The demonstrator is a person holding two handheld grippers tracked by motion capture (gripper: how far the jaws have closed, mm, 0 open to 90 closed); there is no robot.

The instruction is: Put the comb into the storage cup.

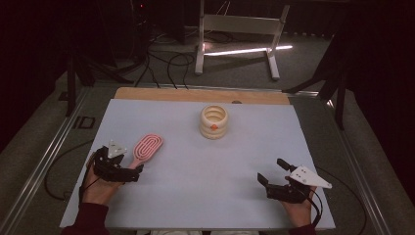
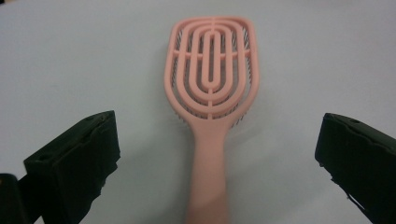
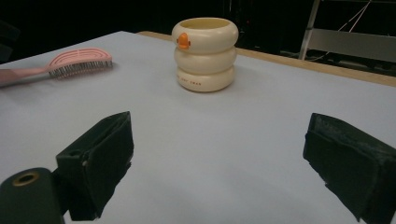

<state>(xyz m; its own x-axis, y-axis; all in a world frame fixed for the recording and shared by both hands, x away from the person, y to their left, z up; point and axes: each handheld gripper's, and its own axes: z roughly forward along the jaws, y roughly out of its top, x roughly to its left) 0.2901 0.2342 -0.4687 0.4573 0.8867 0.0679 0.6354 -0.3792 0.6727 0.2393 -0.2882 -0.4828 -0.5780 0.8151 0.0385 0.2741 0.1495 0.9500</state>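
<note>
1. High view: the pink hairbrush (image 1: 145, 148) lies flat on the pale table cover (image 1: 195, 161), head pointing away from the person, with its handle end at the tips of the left gripper (image 1: 133, 172). The right gripper (image 1: 270, 172) rests well apart at the near right, its jaws spread wide and holding nothing. A cream ringed cup (image 1: 214, 122) stands upright near the far middle. Whether the left jaws touch the handle is hard to judge from here, since gripper and hand cover that end

2. Left gripper view: the brush (image 2: 212, 88) runs straight up the middle between the two black jaws, which stand wide apart with bare table on either side of the handle. My judgement is that a grasp is the step in hand. To do it well, keep the handle centred, lower until the jaws bracket it near the table, then close squarely across the narrow neck so it does not twist. The handle's lower end is blurred and cut off at the bottom edge

3. Right gripper view: its own jaws are wide and empty. The cup (image 3: 205, 53) shows an orange mark and small lettering too fine to read, and the brush (image 3: 70, 63) lies far left, bristles down, its handle cut off by the frame
</note>
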